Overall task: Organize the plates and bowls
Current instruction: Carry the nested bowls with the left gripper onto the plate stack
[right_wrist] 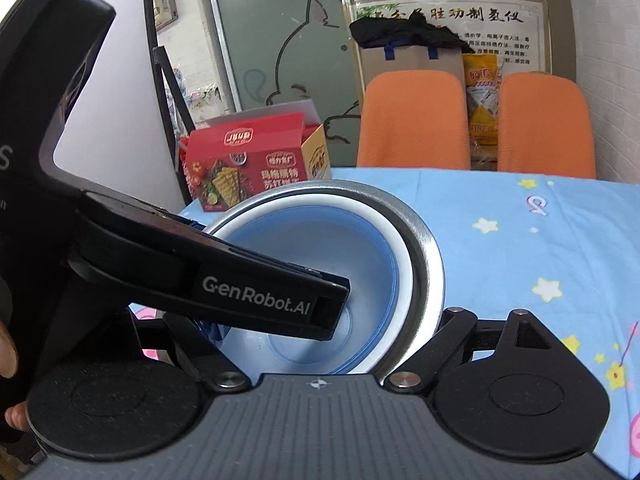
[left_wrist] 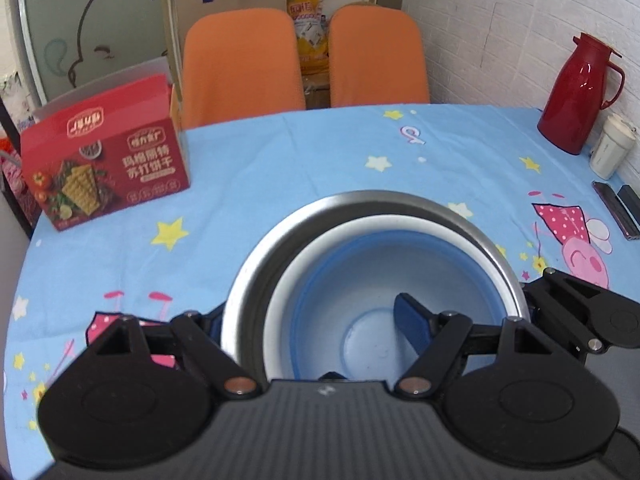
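Note:
A blue bowl with a white rim [left_wrist: 384, 276] sits nested inside a steel bowl [left_wrist: 280, 240] on the blue star-print tablecloth [left_wrist: 280, 168]. My left gripper [left_wrist: 316, 320] is open and straddles the near left side of both bowls: its right finger pad [left_wrist: 412, 320] is inside the blue bowl, its left finger outside the steel rim. In the right wrist view the same blue bowl [right_wrist: 328, 240] and steel bowl [right_wrist: 428, 256] lie close ahead. My right gripper [right_wrist: 320, 332] is open over their near edge. The left gripper's arm [right_wrist: 240, 280] crosses that view.
A red cracker box [left_wrist: 104, 160] stands at the table's far left. A red thermos jug [left_wrist: 576, 92] and a white cup [left_wrist: 612, 148] stand far right by the wall, with dark flat items [left_wrist: 616, 208] near them. Two orange chairs [left_wrist: 240, 64] stand behind the table.

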{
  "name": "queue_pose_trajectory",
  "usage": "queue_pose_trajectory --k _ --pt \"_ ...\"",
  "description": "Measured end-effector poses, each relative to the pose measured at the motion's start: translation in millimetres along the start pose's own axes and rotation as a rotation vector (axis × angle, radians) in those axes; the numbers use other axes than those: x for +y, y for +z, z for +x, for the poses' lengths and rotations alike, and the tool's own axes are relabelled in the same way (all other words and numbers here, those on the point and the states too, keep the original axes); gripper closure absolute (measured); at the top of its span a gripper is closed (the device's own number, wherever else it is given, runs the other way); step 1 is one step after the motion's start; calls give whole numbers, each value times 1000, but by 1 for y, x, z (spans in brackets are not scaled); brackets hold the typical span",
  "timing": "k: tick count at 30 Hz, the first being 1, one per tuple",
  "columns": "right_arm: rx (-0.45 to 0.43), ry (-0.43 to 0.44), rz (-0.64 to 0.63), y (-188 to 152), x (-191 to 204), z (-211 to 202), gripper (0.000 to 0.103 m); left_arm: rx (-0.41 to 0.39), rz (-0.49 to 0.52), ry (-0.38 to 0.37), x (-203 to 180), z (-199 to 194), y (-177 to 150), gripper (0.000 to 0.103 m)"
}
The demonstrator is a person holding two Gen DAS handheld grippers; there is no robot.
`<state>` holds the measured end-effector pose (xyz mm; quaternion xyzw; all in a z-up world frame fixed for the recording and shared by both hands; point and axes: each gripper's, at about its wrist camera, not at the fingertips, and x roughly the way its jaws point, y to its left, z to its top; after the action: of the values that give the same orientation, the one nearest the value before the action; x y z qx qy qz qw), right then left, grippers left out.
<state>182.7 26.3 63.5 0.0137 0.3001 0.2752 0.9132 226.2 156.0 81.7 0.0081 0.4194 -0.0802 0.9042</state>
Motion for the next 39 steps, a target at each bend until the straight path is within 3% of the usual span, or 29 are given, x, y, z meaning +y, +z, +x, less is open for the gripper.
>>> queue_pose_trajectory --k 12,18,21,27,31,39 --pt "134 13 26 -37 10 21 28 86 -48 -20 13 33 -43 26" --pt "154 39 52 -43 7 33 28 63 -24 -1 12 37 -48 25" --pt "175 58 75 -44 3 36 28 20 1 14 8 35 -49 8" --pt "68 -18 42 -35 -3 11 30 -183 -51 29 15 0 -41 5" --pt "-26 -77 45 -28 -17 -15 30 -268 -96 58 13 -21 -34 3" --pt "-95 -169 119 -49 -48 -41 30 -299 -148 140 -22 -32 -60 3"
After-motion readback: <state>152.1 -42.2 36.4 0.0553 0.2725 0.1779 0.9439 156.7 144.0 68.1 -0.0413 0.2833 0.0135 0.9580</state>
